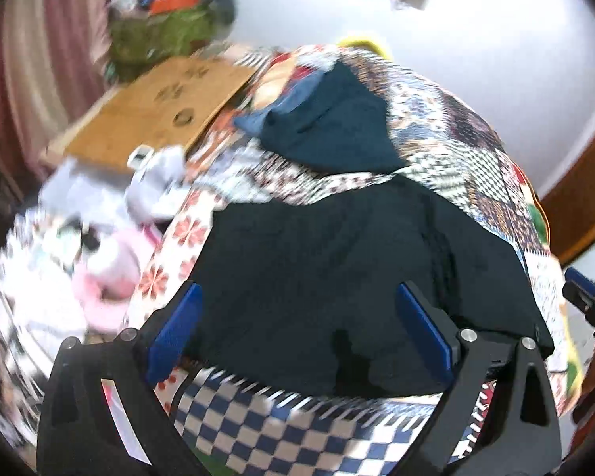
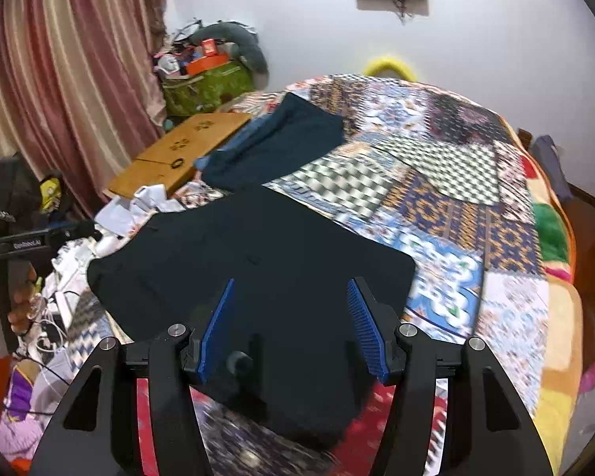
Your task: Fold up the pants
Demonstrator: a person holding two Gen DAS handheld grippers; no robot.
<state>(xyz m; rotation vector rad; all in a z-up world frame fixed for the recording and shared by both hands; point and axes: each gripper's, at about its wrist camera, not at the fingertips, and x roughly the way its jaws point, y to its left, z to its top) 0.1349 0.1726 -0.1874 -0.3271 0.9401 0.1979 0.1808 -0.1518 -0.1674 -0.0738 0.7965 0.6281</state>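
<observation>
Soft, even room light is falling across both views, throwing no hard shadows. The left wrist view is smearing badly, the quilt [image 1: 448, 127] and curtain [image 1: 27, 51] streaking with motion. The right wrist view is holding sharper, blurring only along its lower edge. Fisheye curvature is bending the edges into black corners, and the dark pants [image 2: 250, 261] are showing almost no detail.

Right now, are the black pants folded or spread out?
Folded: the black pants lie as one compact block with squared corners on the quilt; no separate legs show.

pink clothes [image 1: 107, 277] blurred, quilt [image 1: 258, 428] smeared
</observation>
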